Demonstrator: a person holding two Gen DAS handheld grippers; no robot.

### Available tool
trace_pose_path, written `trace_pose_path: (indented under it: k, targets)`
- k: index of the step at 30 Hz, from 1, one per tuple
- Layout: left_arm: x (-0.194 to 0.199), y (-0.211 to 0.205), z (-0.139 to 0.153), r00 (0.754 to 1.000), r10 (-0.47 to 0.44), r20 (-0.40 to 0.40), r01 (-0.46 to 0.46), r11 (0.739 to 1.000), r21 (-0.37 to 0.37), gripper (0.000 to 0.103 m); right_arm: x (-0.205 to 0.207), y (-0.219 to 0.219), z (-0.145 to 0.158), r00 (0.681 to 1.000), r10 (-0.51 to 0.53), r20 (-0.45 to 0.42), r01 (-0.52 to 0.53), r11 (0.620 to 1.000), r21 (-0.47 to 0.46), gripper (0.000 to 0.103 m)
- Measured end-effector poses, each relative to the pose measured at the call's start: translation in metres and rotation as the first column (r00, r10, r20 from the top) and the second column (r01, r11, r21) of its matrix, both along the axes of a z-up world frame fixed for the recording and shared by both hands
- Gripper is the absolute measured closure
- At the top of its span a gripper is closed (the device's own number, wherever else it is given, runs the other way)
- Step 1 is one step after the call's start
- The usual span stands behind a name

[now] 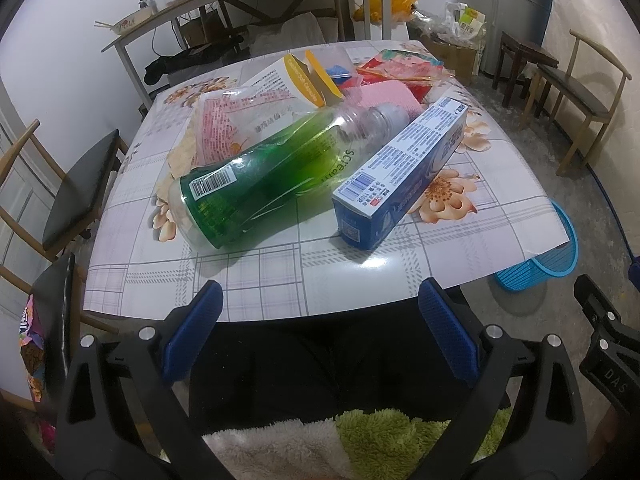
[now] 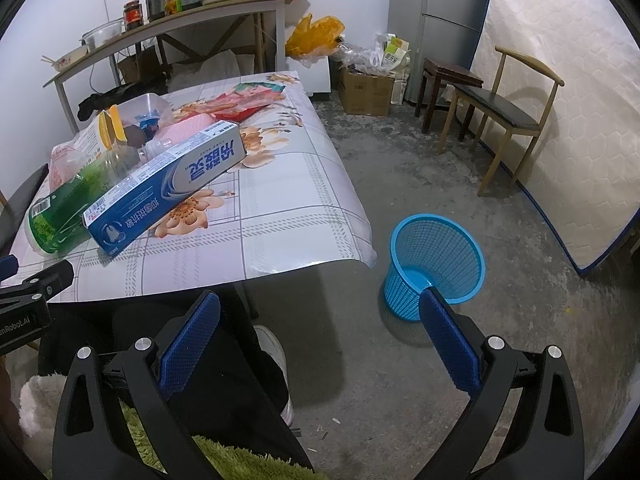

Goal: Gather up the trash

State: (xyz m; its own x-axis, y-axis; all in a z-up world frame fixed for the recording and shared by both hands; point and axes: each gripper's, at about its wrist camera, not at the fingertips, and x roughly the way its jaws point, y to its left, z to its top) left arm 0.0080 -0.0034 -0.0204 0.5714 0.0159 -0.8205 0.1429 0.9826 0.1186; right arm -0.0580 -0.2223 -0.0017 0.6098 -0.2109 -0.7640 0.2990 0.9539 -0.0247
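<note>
A green plastic bottle (image 1: 260, 176) lies on its side on the floral table (image 1: 280, 272), next to a blue toothpaste box (image 1: 404, 168). Behind them are a white-and-yellow carton (image 1: 288, 80), clear wrappers (image 1: 224, 120), a pink pack (image 1: 384, 98) and red packets (image 1: 400, 68). My left gripper (image 1: 320, 312) is open and empty, held before the table's near edge. My right gripper (image 2: 320, 320) is open and empty, over the floor right of the table. The bottle (image 2: 60, 208) and box (image 2: 168, 188) show at the left there. A blue mesh basket (image 2: 434, 264) stands on the floor.
Chairs stand at the left (image 1: 80, 196) and by the right wall (image 2: 508, 116). A shelf table (image 2: 172, 24) with jars and bowls is behind. Boxes and bags (image 2: 366, 76) sit on the floor at the back. The basket also shows in the left wrist view (image 1: 548, 260).
</note>
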Motion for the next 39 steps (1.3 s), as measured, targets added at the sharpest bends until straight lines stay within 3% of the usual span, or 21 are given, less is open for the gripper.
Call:
trace_pose_path:
  k: [39]
  targets:
    - [0.0012,0.0046,-0.0010,1.000,0.005,-0.016,-0.005,1.000,0.004,0.009,0.0062,0.0040,-0.0037,1.000,0.005,-0.008,-0.005,1.000,0.024,0.006]
